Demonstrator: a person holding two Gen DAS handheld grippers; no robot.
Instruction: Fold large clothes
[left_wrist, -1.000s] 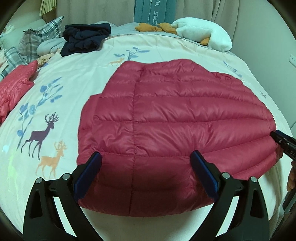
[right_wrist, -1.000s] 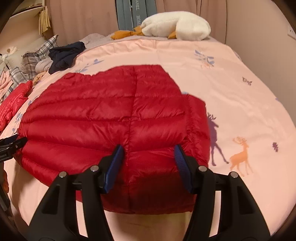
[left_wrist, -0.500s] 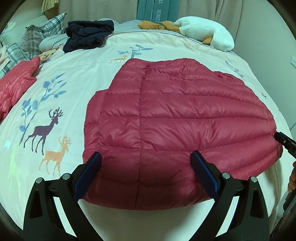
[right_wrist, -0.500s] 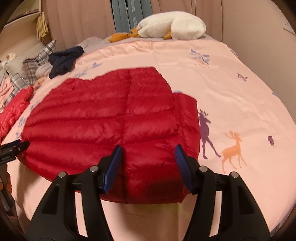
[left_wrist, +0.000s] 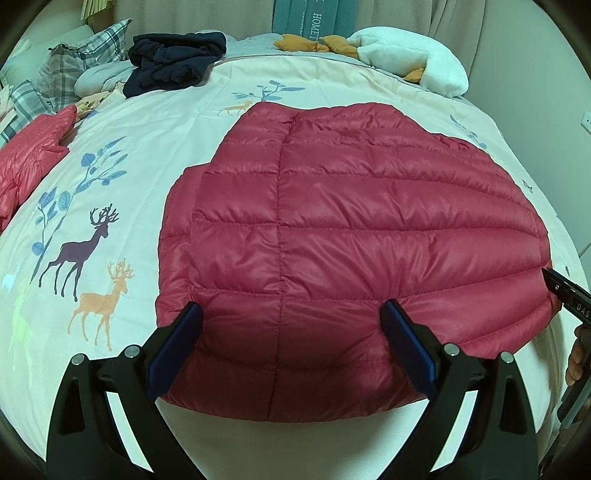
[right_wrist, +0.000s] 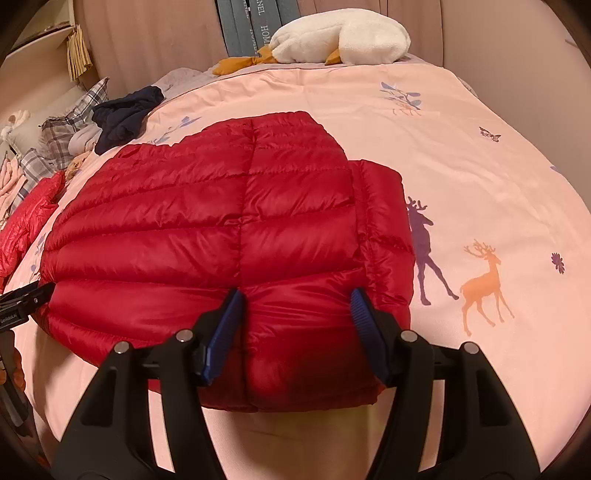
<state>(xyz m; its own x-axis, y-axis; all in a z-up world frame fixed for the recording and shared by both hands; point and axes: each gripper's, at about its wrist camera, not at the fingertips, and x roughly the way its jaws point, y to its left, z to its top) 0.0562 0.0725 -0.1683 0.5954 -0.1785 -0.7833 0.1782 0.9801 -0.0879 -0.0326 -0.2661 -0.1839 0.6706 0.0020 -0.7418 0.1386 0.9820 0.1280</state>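
Note:
A red quilted down jacket (left_wrist: 351, 236) lies folded flat on the bed; it also shows in the right wrist view (right_wrist: 229, 236). My left gripper (left_wrist: 291, 343) is open, its blue pads above the jacket's near left edge, holding nothing. My right gripper (right_wrist: 295, 332) is open over the jacket's near right corner, holding nothing. The right gripper's tip shows at the right edge of the left wrist view (left_wrist: 569, 299). The left gripper's tip shows at the left edge of the right wrist view (right_wrist: 22, 299).
The bed cover (left_wrist: 110, 192) has printed deer and plants. A dark navy garment (left_wrist: 173, 62), plaid pillows (left_wrist: 85, 62) and another red jacket (left_wrist: 29, 147) lie at the far left. A white plush goose (right_wrist: 340, 40) lies at the head.
Both grippers have drawn back and up a little from the jacket, so its near hem shows more fully. The jacket has not moved.

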